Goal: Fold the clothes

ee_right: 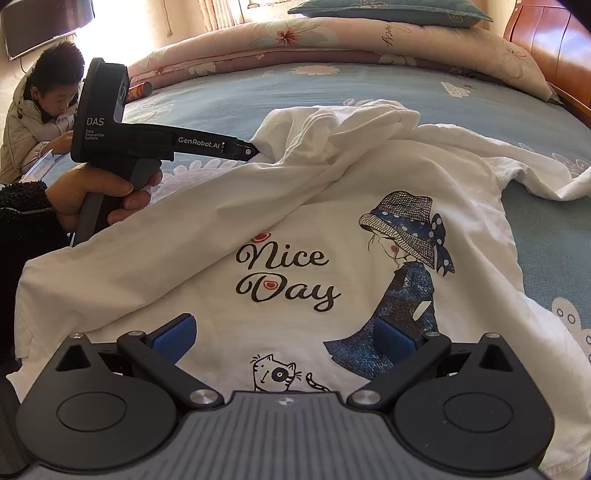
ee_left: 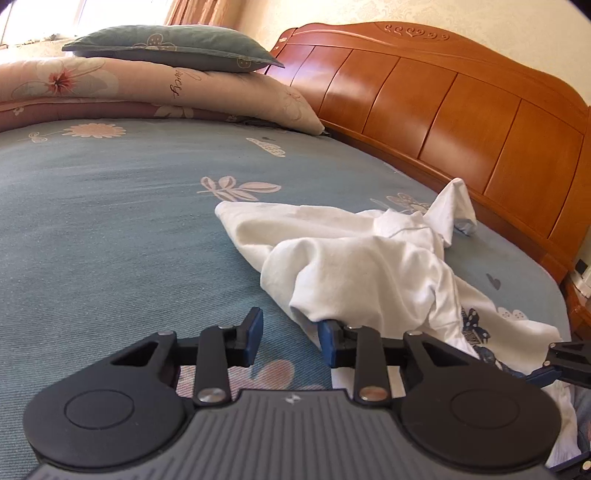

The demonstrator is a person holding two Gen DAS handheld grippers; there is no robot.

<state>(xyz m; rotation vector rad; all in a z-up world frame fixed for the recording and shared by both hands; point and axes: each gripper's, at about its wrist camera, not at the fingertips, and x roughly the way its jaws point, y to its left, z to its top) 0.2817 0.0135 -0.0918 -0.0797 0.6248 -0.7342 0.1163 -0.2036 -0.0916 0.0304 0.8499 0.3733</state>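
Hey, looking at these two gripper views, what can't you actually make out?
- Left wrist view: the white shirt drapes over one finger of the left gripper, hiding any contact.
- Right wrist view: shirt folds hide the left gripper's tips.
- Right wrist view: the right gripper covers the shirt's hem.

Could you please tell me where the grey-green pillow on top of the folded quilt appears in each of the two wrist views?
Left wrist view: the grey-green pillow lies upper left, on the folded quilt.
Right wrist view: it sits at the top edge, right of centre, partly cropped, on the same quilt.
Shared landmark: the wooden headboard, right of the pillow in both views.
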